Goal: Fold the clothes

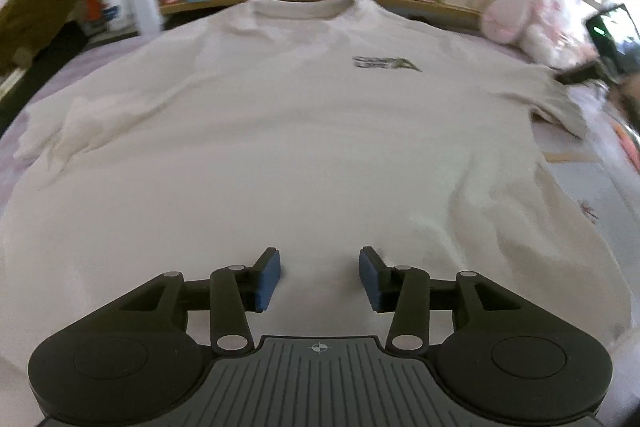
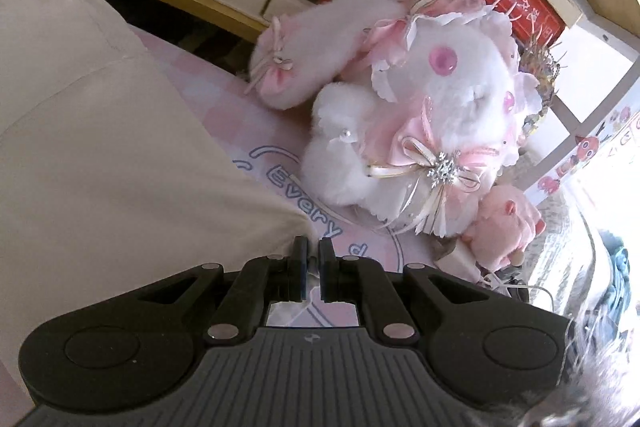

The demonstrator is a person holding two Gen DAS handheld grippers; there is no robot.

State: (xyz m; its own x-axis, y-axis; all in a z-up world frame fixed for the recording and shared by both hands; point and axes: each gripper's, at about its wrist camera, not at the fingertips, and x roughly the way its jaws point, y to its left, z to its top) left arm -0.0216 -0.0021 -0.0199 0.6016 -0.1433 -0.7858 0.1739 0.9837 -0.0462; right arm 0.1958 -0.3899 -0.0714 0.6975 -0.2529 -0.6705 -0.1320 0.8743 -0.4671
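The cream T-shirt lies flat on the pink bed sheet, soft, light and limp, so my half-open empty left fingers suit its hem, while my right fingers are closed beside its sleeve edge.

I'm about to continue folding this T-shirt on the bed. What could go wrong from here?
The right tool is shut beside the T-shirt sleeve edge, and whether it pinches any fabric is unclear, so a lift may leave the sleeve behind. The plush toys lie close by and a swung sleeve could snag them. The left tool is open, so the hem lies loose.
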